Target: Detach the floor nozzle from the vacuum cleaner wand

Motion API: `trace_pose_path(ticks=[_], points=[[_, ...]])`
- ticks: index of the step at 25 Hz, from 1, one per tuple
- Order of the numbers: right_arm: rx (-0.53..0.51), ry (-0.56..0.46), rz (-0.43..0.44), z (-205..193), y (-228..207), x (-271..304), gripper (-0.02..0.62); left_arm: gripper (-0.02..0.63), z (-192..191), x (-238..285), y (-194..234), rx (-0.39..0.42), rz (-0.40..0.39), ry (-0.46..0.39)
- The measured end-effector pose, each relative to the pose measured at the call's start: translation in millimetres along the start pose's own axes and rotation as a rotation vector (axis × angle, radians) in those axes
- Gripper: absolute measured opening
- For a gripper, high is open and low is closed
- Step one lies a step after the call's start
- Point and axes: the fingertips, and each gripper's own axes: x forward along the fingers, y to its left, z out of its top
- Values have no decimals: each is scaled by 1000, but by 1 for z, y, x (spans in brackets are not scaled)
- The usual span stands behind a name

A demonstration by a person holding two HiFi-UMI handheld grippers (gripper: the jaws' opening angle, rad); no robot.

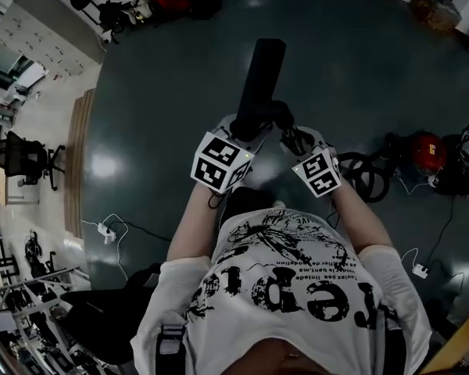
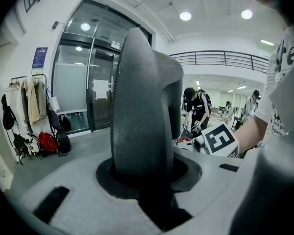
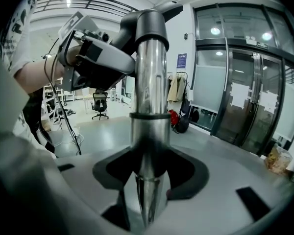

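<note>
Shirt (image 1: 281, 287), floor nozzle (image 2: 142, 106), wand (image 3: 149, 106), power strip (image 1: 106, 230)

Glossy grey floor (image 1: 359, 76), glass doors (image 3: 245, 106), round ceiling lights (image 2: 185, 16)

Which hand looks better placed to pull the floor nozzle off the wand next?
Left, probably: the left gripper is clamped on the floor nozzle, while the right gripper grips the metal wand and can brace it.
</note>
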Motion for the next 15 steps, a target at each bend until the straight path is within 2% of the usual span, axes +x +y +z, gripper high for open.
trace_pose_path(ticks=[5,10,13,15], points=[[22,-8,-17,4,-12,-9,184,117,15,5,-8,7,34,14],[53,-5,-25,1,-29,-13,184,117,23,18,-11,-32,104,37],[46,8,-15,0,-33,-8,184,117,23,22,-9,-52,116,44],[53,42,2,-9,-32,-1,184,115,28,19,-3,-81,118,16]])
